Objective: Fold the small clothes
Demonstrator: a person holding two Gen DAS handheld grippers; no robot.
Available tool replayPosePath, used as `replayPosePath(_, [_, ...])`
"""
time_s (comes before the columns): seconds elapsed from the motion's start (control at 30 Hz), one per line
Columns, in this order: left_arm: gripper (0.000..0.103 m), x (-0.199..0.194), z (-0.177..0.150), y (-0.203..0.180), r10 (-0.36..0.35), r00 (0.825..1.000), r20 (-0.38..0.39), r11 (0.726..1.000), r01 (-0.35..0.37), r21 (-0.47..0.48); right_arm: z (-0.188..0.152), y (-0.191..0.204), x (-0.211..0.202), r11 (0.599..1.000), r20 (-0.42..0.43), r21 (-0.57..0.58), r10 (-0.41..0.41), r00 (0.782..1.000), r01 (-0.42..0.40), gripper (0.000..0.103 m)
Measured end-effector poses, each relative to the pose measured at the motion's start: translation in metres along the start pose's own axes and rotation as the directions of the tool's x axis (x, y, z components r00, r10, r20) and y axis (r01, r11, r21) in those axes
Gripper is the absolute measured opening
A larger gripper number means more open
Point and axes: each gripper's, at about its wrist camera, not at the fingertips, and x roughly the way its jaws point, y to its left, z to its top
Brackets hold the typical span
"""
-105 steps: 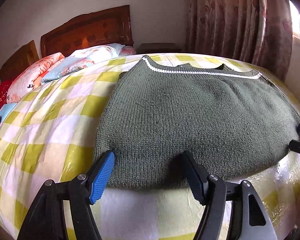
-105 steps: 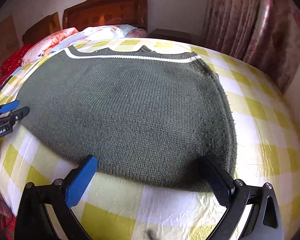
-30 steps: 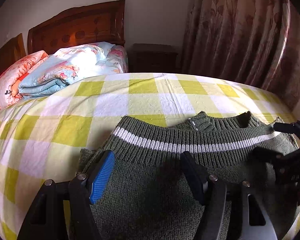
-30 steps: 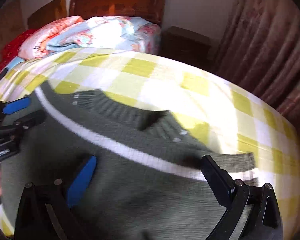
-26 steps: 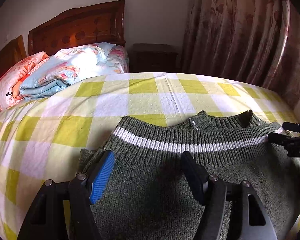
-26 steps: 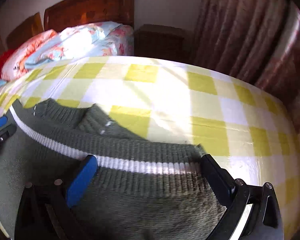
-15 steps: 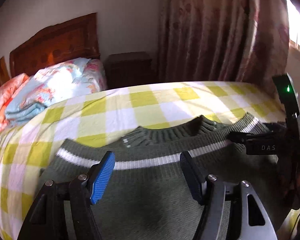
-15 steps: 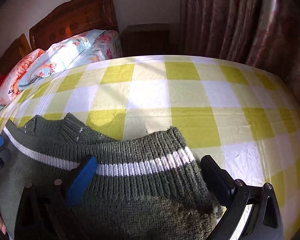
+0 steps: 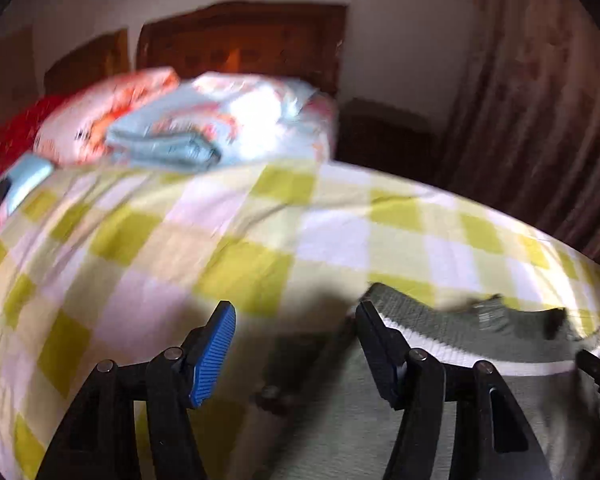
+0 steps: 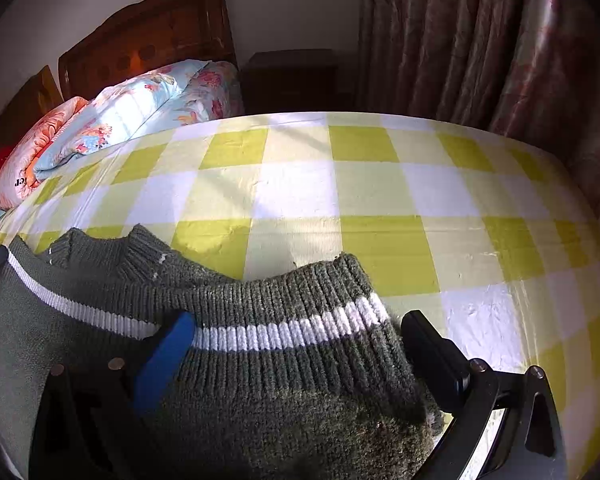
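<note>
yellow-checked bed (image 10: 380, 184) carries the green sweater (image 10: 260, 360) doubled, its long axis crosswise, the right gripper (image 10: 296, 356) nearer with fingers spread wide astride the striped hem, gripping nothing, while the left gripper (image 9: 296, 352), equally wide and empty, sits off the sweater's left end.

- A bed (image 10: 300, 192) with a yellow-and-white checked sheet carries everything.
- A folded green sweater (image 10: 260, 360) lies at its 6 o'clock edge.
- Flowered quilts (image 10: 140, 112) are piled at 10 o'clock, against the wooden headboard (image 10: 148, 40).
</note>
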Motion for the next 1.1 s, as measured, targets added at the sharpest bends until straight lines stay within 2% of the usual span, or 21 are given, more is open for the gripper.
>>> replayPosePath(0.03, [0.074,0.006,0.001,0.018,-0.111,0.993,-0.035,0.989,0.107,-0.101,0.0,0.001,0.0,1.0,-0.001,0.001,0.003,1.0,-0.003,0.103])
replayPosePath(0.07, [0.074,0.005,0.001,0.023,-0.13,0.991,-0.026,0.984,0.126,-0.123,0.0,0.001,0.0,1.0,0.0,0.0,0.0,1.0,0.0,0.103])
replayPosePath(0.13, [0.074,0.004,-0.003,0.011,-0.071,0.997,-0.01,0.995,0.07,-0.067,0.0,-0.001,0.0,1.0,-0.002,0.007,0.007,1.0,-0.007,0.103])
replayPosePath(0.2, [0.065,-0.01,-0.008,-0.009,-0.01,0.996,0.085,1.0,0.008,0.028,0.0,-0.002,-0.001,1.0,0.006,0.004,-0.001,1.0,0.001,0.103])
replayPosePath(0.27, [0.065,-0.025,-0.013,-0.019,-0.019,0.984,0.177,0.996,0.003,0.092,-0.002,-0.001,-0.009,0.998,0.052,0.01,-0.055,0.997,0.054,0.103])
replayPosePath(0.33, [0.065,-0.043,-0.02,-0.018,-0.039,0.965,0.258,0.995,0.014,0.098,-0.006,0.001,-0.026,0.991,0.145,0.029,-0.13,0.981,0.127,0.103])
replayPosePath(0.4, [0.064,-0.061,-0.026,-0.018,-0.047,0.956,0.291,0.996,0.023,0.086,-0.014,0.011,-0.047,0.992,0.247,0.001,-0.125,0.961,0.129,0.103])
replayPosePath(0.43, [0.064,-0.071,-0.03,-0.02,-0.086,0.955,0.282,0.994,0.061,0.095,-0.018,0.019,-0.056,0.993,0.266,-0.038,-0.1,0.959,0.114,0.103])
replayPosePath(0.5, [0.065,-0.087,-0.043,-0.035,-0.173,0.952,0.252,0.978,0.135,0.159,-0.026,0.039,-0.07,0.996,0.21,-0.084,-0.014,0.978,0.033,0.103])
replayPosePath(0.57, [0.066,-0.094,-0.06,-0.062,-0.19,0.961,0.199,0.959,0.139,0.245,-0.039,0.07,-0.084,0.987,0.168,-0.157,0.072,0.983,-0.045,0.103])
replayPosePath(0.6, [0.067,-0.089,-0.068,-0.074,-0.178,0.971,0.158,0.948,0.126,0.294,-0.048,0.088,-0.088,0.978,0.16,-0.205,0.063,0.985,-0.029,0.103])
replayPosePath(0.67, [0.068,-0.065,-0.083,-0.094,-0.09,0.994,0.065,0.923,0.059,0.381,-0.067,0.119,-0.083,0.955,0.135,-0.298,0.029,0.99,0.013,0.103])
replayPosePath(0.7, [0.07,-0.055,-0.09,-0.094,-0.064,0.997,0.036,0.918,0.044,0.394,-0.076,0.13,-0.073,0.94,0.104,-0.34,0.007,0.995,0.029,0.103])
replayPosePath(0.73, [0.071,-0.06,-0.093,-0.084,-0.109,0.991,0.075,0.926,0.074,0.371,-0.085,0.132,-0.064,0.935,0.087,-0.354,-0.006,0.996,0.037,0.103])
replayPosePath(0.77, [0.075,-0.061,-0.091,-0.074,-0.113,0.992,0.058,0.937,0.087,0.339,-0.089,0.121,-0.068,0.95,0.125,-0.311,0.041,0.991,0.0,0.103])
replayPosePath(0.83, [0.074,-0.066,-0.089,-0.048,-0.142,0.989,0.046,0.951,0.124,0.284,-0.093,0.09,-0.069,0.975,0.094,-0.205,0.104,0.99,-0.082,0.103])
replayPosePath(0.93, [0.061,-0.076,-0.093,-0.018,-0.216,0.976,0.036,0.937,0.197,0.289,-0.104,0.049,-0.076,0.99,0.098,-0.14,0.047,0.994,-0.033,0.103])
replayPosePath(0.97, [0.058,-0.081,-0.097,-0.011,-0.229,0.972,0.041,0.932,0.207,0.297,-0.109,0.035,-0.08,0.99,0.101,-0.113,0.091,0.991,-0.079,0.103])
replayPosePath(1.0, [0.058,-0.087,-0.102,-0.006,-0.233,0.971,0.054,0.929,0.206,0.307,-0.116,0.026,-0.089,0.989,0.126,-0.104,0.119,0.985,-0.106,0.103])
replayPosePath(1.07, [0.058,-0.097,-0.114,0.0,-0.202,0.975,0.087,0.931,0.164,0.326,-0.131,0.019,-0.1,0.992,0.151,-0.122,0.052,0.987,-0.034,0.103])
replayPosePath(1.1, [0.058,-0.101,-0.117,0.004,-0.196,0.976,0.092,0.935,0.158,0.319,-0.137,0.017,-0.103,0.991,0.157,-0.132,0.049,0.986,-0.029,0.103])
